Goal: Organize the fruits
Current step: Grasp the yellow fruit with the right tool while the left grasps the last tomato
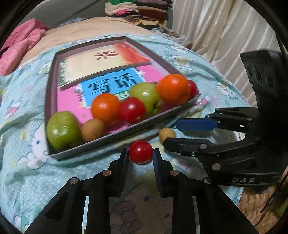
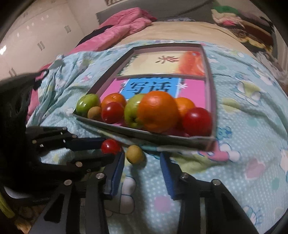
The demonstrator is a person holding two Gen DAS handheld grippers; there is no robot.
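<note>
A shallow box tray (image 1: pixel 52 86) (image 2: pixel 209 90) lies on a blue patterned bedspread. Along its near edge sit green apples (image 1: pixel 62 130), oranges (image 1: pixel 172 89) (image 2: pixel 157 110), red tomatoes (image 1: pixel 132 109) (image 2: pixel 197 121) and a small brown fruit (image 1: pixel 91 129). My left gripper (image 1: pixel 141 153) is shut on a small red tomato (image 1: pixel 141 152) (image 2: pixel 110 146) just in front of the tray. A small yellow-brown fruit (image 1: pixel 166 134) (image 2: pixel 135 153) lies on the bedspread beside it. My right gripper (image 2: pixel 142 158) (image 1: pixel 172 132) is open, its fingers either side of that fruit without touching it.
Pink bedding (image 1: pixel 23 41) (image 2: pixel 124 25) lies beyond the tray at the left. Folded clothes (image 1: pixel 144 12) are stacked at the far end. A cream curtain (image 1: pixel 225 30) hangs at the right. White cupboards (image 2: pixel 27 30) stand at the left.
</note>
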